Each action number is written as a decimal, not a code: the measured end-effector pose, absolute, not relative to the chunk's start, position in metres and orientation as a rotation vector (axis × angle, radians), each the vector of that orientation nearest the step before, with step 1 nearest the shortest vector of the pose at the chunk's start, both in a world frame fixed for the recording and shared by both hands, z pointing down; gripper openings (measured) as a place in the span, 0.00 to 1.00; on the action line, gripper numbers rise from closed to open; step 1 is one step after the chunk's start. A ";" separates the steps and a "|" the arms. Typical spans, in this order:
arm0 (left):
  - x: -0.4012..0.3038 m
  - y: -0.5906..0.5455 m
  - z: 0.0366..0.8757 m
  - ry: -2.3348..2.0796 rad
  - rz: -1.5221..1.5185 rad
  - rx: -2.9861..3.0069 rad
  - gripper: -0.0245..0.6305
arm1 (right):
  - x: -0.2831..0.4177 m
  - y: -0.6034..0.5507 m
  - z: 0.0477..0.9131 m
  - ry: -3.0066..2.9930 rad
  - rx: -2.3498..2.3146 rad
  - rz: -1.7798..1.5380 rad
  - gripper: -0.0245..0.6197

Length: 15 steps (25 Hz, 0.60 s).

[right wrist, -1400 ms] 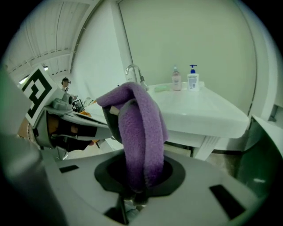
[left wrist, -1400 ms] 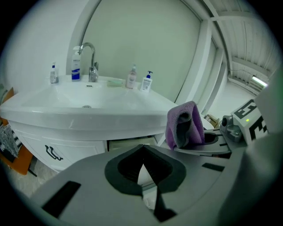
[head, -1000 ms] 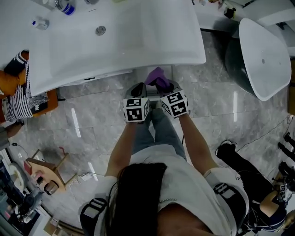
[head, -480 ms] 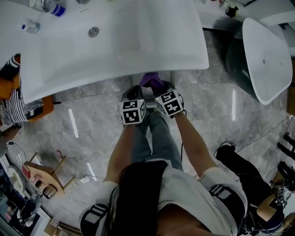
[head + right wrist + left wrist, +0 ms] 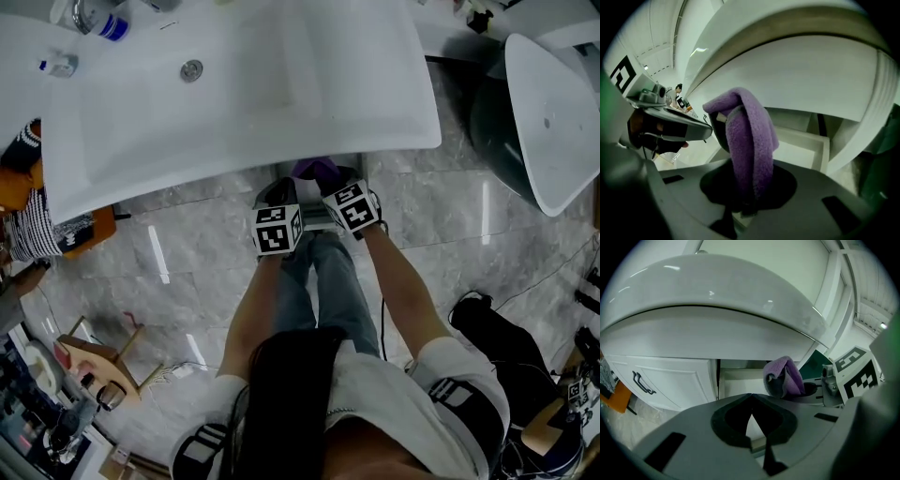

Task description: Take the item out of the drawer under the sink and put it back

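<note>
Our right claw [image 5: 747, 199] clamps a purple cloth [image 5: 751, 140] at the open drawer [image 5: 806, 140] beneath the front edge of the sink [image 5: 281, 94]; our left claw [image 5: 751, 401], beside it, is closed and empty.

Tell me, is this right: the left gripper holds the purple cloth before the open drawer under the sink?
Not quite: the right gripper holds the purple cloth before the open drawer under the sink. The right gripper view shows it; the left gripper is shut and empty.

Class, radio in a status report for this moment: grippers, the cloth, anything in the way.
Right gripper shut on purple cloth. Left gripper shut, empty. Drawer open under sink; nothing seen blocking it.
</note>
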<state>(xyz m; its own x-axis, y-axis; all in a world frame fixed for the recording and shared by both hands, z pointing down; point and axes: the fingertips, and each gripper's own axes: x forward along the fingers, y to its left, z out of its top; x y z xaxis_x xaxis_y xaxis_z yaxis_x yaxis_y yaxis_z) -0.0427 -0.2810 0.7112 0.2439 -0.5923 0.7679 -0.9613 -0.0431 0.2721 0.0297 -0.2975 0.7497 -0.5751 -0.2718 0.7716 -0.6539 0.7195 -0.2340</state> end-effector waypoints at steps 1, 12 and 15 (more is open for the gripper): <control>-0.044 -0.280 0.714 -1.440 0.595 1.727 0.04 | 0.029 -0.298 0.753 -2.175 0.694 0.667 0.16; -0.044 -0.272 0.735 -1.426 0.601 1.689 0.04 | 0.030 -0.301 0.792 -2.114 0.613 0.727 0.16; -0.044 -0.274 0.738 -1.426 0.600 1.687 0.04 | 0.031 -0.303 0.797 -2.099 0.611 0.737 0.18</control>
<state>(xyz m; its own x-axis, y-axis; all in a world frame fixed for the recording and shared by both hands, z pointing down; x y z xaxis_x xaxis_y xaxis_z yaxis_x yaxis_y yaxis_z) -0.0436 -0.2738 0.7377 0.2428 -0.5638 0.7894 -0.9586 -0.0145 0.2844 0.0313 -0.3033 0.7975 -0.5542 -0.1659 0.8157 -0.6396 0.7120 -0.2897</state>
